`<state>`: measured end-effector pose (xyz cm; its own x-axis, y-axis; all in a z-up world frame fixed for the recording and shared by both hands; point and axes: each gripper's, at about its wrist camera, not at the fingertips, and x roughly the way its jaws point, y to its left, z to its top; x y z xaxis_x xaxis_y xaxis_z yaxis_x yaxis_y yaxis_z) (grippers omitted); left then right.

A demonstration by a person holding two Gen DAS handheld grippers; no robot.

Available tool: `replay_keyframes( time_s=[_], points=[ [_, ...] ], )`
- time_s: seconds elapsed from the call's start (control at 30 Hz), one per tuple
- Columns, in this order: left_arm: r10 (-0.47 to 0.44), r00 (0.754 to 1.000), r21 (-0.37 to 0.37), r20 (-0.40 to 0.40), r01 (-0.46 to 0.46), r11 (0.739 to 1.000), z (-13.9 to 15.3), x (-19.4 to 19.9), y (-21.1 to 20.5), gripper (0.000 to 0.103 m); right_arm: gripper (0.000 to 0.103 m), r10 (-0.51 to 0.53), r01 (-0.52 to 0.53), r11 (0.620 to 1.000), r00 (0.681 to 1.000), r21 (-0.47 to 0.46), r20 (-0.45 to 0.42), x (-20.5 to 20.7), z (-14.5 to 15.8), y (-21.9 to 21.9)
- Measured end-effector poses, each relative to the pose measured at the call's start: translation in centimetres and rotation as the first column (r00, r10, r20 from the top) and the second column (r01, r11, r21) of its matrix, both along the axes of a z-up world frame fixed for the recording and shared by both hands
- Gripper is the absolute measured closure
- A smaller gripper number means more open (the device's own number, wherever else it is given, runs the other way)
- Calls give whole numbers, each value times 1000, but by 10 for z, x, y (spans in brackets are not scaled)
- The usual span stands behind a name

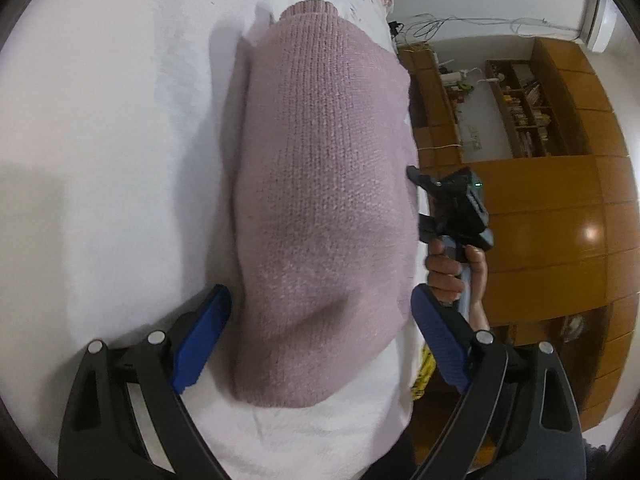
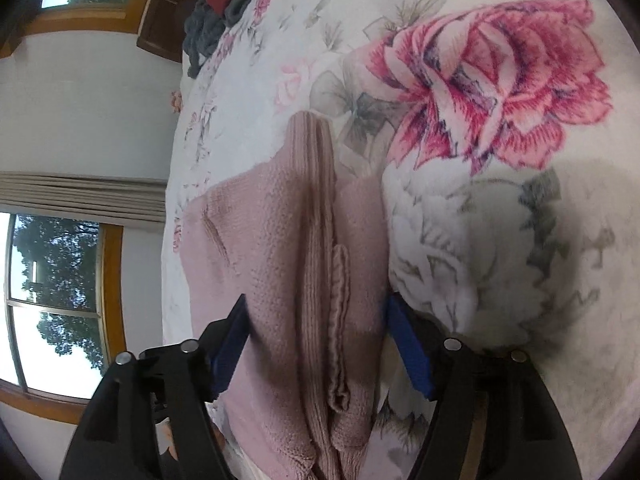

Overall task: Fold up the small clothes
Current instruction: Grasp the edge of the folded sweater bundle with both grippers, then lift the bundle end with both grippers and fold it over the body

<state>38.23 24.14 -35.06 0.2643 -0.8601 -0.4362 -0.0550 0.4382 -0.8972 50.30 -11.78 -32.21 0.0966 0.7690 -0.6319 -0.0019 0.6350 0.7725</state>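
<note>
Left gripper (image 1: 320, 328): black frame, blue pads, jaws spread wide and clasping nothing. The pink knitted sweater (image 1: 320, 168) lies between and ahead of its fingers, folded into a long narrow bundle that runs away from the tool, ribbed collar at the far end. Whether the pads touch the knit at either flank cannot be told; the left pad (image 1: 202, 340) sits just beside the near left edge of the bundle.

Surface under the sweater, left wrist view: white bedcover (image 1: 100, 160), plain to the tool's left, faint print at the far end.

To the right of the left gripper: a person's hand (image 1: 456, 272) wrapped round the handle of the right gripper's body, seen from the side at the sweater's right edge. Beyond it, wooden cabinets (image 1: 560, 220) and a bookshelf (image 1: 524, 112) with books; loose cables on the wall above.

Right gripper (image 2: 316, 344): same build, jaws apart, nothing pinched. The sweater (image 2: 272, 280) passes between the fingers, its stacked ribbed edges and a rolled fold running straight ahead from the tool. The knit reaches both blue pads; contact looks likely on the left pad, uncertain on the right.

Ahead and right of the right gripper: floral bedcover (image 2: 500, 80) with a large pink rose. Far ahead left: a heap of grey and red socks (image 2: 220, 4). Left of the tool: windows (image 2: 52, 292) with wooden frames, trees outside.
</note>
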Motion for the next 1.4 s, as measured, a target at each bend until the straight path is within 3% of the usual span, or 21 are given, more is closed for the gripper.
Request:
replay_keyframes(
  time_s=[0.2,0.4,0.53,0.63,1.1,1.4],
  points=[
    [-36,999,-35,4,36,999,1,0,-18,14,34,68,-69,997,997,38,31,9,0,21],
    [-56,998,33,-36,57,998,-5,0,-28,31,42,36,-37,999,999,16,20,9,-8,22],
    [-51,998,95,-46,55,994,-3,4,-33,57,54,31,-31,1000,998,-4,49,3,1,26],
    [-50,998,117,-41,55,992,2,5,-32,65,58,26,-24,999,996,-24,80,-1,11,31],
    [-47,999,161,21,43,986,51,7,-19,72,60,24,-20,999,987,-25,161,-23,72,58],
    [-33,997,180,66,21,983,78,-23,8,72,61,35,-37,999,985,8,167,-51,94,77]
  ],
)
